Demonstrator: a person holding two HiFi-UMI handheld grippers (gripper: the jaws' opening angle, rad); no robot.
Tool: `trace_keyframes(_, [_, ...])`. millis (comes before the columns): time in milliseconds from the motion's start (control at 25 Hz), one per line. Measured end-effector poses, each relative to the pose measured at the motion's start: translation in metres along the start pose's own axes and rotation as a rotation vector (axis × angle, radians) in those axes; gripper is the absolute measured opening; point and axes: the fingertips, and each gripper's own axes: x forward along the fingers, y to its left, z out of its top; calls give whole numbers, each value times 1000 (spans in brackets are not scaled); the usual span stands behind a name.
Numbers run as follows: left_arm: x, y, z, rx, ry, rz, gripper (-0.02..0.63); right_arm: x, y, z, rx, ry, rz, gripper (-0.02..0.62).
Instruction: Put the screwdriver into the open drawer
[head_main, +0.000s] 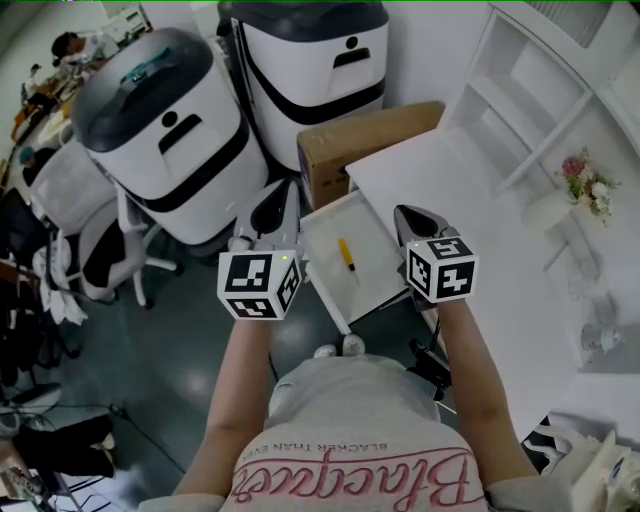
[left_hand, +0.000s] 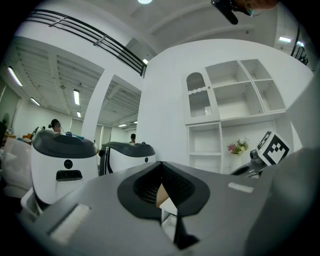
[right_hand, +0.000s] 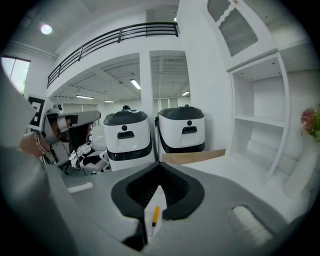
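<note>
left gripper (head_main: 270, 212): jaws pressed together, nothing held. right gripper (head_main: 416, 224): jaws pressed together, empty. screwdriver (head_main: 346, 254): lying flat (yellow handle) inside the open drawer (head_main: 378, 280), below and between both grippers.

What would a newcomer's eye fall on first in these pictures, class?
First, the black-and-white marker cubes on the left gripper and right gripper, mid-frame in the head view, both shut and empty. Between them a yellow screwdriver lies in the open white drawer. Behind, at upper left, looms a big white machine with a dark lid, its twin beside it.
</note>
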Motion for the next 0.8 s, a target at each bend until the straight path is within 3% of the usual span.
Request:
trace_keyframes(480, [0,-2,21,42,-55,-3,8,-52,-6,63,-148,-297,-78,2])
trace_keyframes(800, [0,-2,40,65,-102,-9,8,-84,-10,97,-99,-421,-86,2])
